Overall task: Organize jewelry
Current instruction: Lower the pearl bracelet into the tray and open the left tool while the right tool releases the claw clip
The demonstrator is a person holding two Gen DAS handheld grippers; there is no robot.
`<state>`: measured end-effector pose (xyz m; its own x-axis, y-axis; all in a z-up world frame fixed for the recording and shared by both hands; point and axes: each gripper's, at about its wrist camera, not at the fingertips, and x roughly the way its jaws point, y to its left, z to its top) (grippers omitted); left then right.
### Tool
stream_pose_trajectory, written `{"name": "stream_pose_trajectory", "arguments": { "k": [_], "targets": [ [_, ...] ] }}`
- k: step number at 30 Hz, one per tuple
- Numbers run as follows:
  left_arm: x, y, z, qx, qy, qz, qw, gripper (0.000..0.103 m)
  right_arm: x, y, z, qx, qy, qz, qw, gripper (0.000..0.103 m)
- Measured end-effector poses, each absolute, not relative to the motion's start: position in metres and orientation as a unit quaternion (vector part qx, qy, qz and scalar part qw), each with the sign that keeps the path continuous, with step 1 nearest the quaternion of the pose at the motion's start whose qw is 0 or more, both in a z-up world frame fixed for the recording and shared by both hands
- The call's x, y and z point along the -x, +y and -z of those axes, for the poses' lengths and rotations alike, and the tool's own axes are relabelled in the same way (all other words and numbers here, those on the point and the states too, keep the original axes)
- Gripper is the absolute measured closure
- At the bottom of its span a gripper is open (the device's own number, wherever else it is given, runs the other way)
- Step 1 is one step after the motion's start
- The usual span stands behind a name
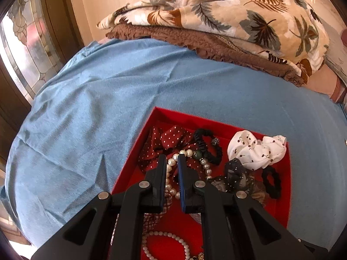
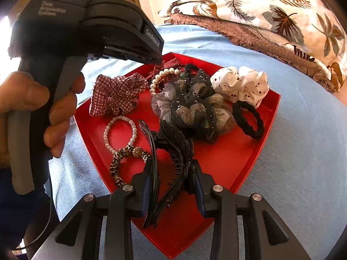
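A red tray (image 1: 216, 125) (image 2: 260, 130) lies on a blue cloth and holds hair ties and jewelry. My left gripper (image 1: 171, 159) (image 2: 159, 60) is shut on a pearl strand (image 1: 168, 173) (image 2: 161, 74) that trails over a red dotted scrunchie (image 1: 173, 138). My right gripper (image 2: 172, 164) is shut on a black claw hair clip (image 2: 171, 151) just above the tray's near part. Below the left gripper lies a white bead bracelet (image 1: 167, 238) (image 2: 120, 132), with a leopard-print hair tie (image 2: 121, 162) beside it.
The tray also holds a white dotted scrunchie (image 2: 240, 84), a black hair tie (image 2: 248, 119), a grey mesh scrunchie (image 2: 190, 108) and a checked scrunchie (image 2: 118, 93). A folded leaf-print blanket (image 1: 238, 15) lies behind. A hand (image 2: 32, 99) holds the left gripper's handle.
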<state>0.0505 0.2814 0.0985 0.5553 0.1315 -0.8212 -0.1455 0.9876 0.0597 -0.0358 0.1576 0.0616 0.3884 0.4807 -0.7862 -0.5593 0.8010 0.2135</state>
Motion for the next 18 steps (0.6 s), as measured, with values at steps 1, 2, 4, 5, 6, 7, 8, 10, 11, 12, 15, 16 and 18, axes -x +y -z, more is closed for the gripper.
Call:
{"name": "stream_pose_trajectory", "arguments": {
  "k": [1,2,4,5,6,7,8,10,11,12,15,16,18],
  "targets": [
    [-0.049,0.281,-0.102,0.006,0.461,-0.079,0.884,0.093,0.036,0.158,-0.062,0.044,0.455,-0.312,0.833,0.066],
    [-0.047,0.28,-0.105,0.006,0.458,-0.079,0.885,0.093,0.037,0.158,-0.063,0.046,0.453,-0.312,0.834,0.065],
    [-0.044,0.278,-0.111,0.004,0.451,-0.078,0.889,0.09,0.039,0.158,-0.065,0.048,0.45,-0.311,0.836,0.065],
    [-0.042,0.277,-0.114,0.004,0.448,-0.077,0.891,0.086,0.04,0.159,-0.067,0.049,0.447,-0.311,0.837,0.064],
    [-0.04,0.276,-0.117,0.003,0.444,-0.077,0.893,0.084,0.041,0.159,-0.068,0.048,0.446,-0.313,0.837,0.061],
    [-0.038,0.275,-0.121,0.001,0.439,-0.078,0.895,0.08,0.042,0.159,-0.07,0.047,0.444,-0.313,0.838,0.056],
    [-0.036,0.274,-0.124,0.0,0.435,-0.079,0.897,0.078,0.044,0.158,-0.072,0.046,0.441,-0.314,0.839,0.055],
    [-0.031,0.273,-0.132,-0.002,0.427,-0.078,0.901,0.078,0.047,0.158,-0.077,0.048,0.435,-0.313,0.843,0.052],
    [-0.03,0.272,-0.133,-0.002,0.425,-0.078,0.902,0.077,0.049,0.158,-0.079,0.049,0.431,-0.313,0.845,0.052],
    [-0.028,0.272,-0.137,-0.002,0.422,-0.077,0.903,0.076,0.05,0.158,-0.082,0.05,0.429,-0.313,0.846,0.052],
    [-0.02,0.27,-0.147,-0.003,0.411,-0.078,0.908,0.068,0.056,0.158,-0.089,0.053,0.424,-0.314,0.848,0.052],
    [-0.017,0.269,-0.151,-0.006,0.406,-0.079,0.91,0.068,0.058,0.157,-0.091,0.054,0.421,-0.314,0.849,0.051],
    [-0.012,0.269,-0.156,-0.008,0.401,-0.081,0.912,0.067,0.063,0.157,-0.095,0.057,0.417,-0.315,0.851,0.051]
  ]
}}
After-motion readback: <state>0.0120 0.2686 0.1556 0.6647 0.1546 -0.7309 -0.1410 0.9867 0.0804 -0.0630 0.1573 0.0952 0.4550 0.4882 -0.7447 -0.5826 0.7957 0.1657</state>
